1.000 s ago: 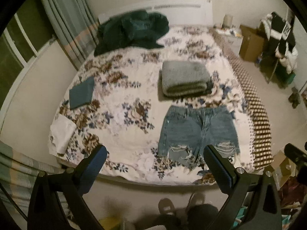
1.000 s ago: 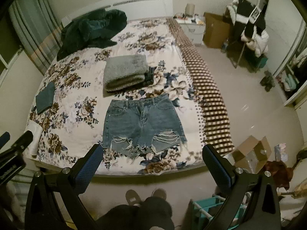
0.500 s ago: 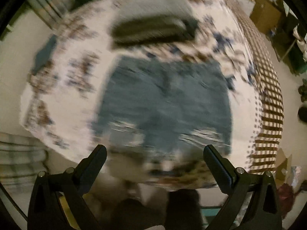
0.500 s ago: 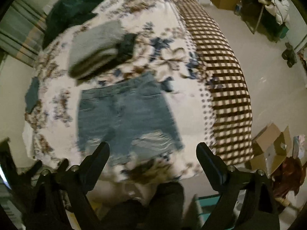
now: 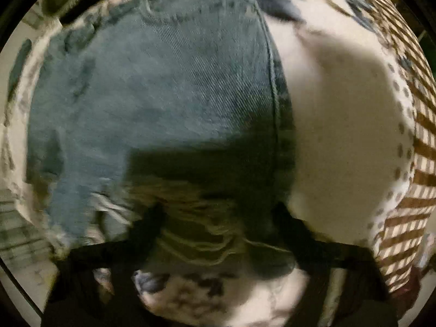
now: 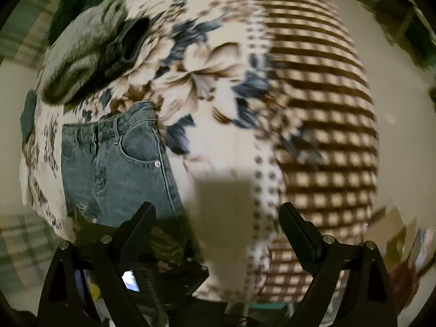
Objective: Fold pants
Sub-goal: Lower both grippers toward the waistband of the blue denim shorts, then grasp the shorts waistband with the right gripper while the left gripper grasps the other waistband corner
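Shorts (image 5: pixel 169 87) lie flat on bedspread (image 6: pixel 223 141), left claw (image 5: pixel 218 218) and right claw (image 6: pixel 218 215) wide.

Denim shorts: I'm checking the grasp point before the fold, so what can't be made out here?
- Left wrist view: the denim shorts hem lies in shadow and blur; contact with the left gripper is unclear.
- Right wrist view: the left gripper's body hides the hem; the right gripper has open jaws.
- Folded grey blanket: blurred.
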`<state>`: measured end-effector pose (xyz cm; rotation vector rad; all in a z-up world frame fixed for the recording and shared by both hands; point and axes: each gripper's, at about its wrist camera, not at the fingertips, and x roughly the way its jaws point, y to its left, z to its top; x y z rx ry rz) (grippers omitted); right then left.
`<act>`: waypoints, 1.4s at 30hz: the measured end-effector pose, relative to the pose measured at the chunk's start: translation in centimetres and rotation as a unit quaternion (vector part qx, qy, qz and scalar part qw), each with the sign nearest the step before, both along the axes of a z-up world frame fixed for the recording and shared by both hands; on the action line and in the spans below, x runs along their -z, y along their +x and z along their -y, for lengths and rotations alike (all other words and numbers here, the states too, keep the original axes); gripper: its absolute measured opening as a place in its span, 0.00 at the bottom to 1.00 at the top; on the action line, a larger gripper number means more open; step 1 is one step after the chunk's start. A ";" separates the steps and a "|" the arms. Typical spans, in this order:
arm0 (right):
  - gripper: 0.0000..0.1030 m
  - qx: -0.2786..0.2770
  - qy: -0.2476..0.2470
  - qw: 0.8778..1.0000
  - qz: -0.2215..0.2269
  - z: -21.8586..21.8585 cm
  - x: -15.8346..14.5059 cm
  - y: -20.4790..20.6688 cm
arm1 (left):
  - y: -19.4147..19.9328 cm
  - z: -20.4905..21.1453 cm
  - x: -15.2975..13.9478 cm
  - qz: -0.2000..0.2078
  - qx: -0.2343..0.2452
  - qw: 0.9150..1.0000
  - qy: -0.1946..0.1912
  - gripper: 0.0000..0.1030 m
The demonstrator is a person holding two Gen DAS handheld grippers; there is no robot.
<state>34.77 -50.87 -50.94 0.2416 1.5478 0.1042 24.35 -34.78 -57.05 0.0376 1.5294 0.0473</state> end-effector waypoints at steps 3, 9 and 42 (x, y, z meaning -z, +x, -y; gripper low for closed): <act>0.91 -0.037 0.033 0.999 -0.009 -2.1 3.0 2.9 | -0.4 -0.8 -0.9 0.027 -0.004 0.998 -0.056 0.26; 0.91 -0.051 0.104 0.992 -0.048 -6.9 9.6 8.6 | -0.9 -3.7 -2.6 0.039 -0.017 0.996 -0.076 0.02; 0.13 -0.159 0.040 0.986 -0.005 -43.7 -2.9 13.9 | -5.0 -41.8 -13.9 0.185 -0.299 0.928 -0.124 0.01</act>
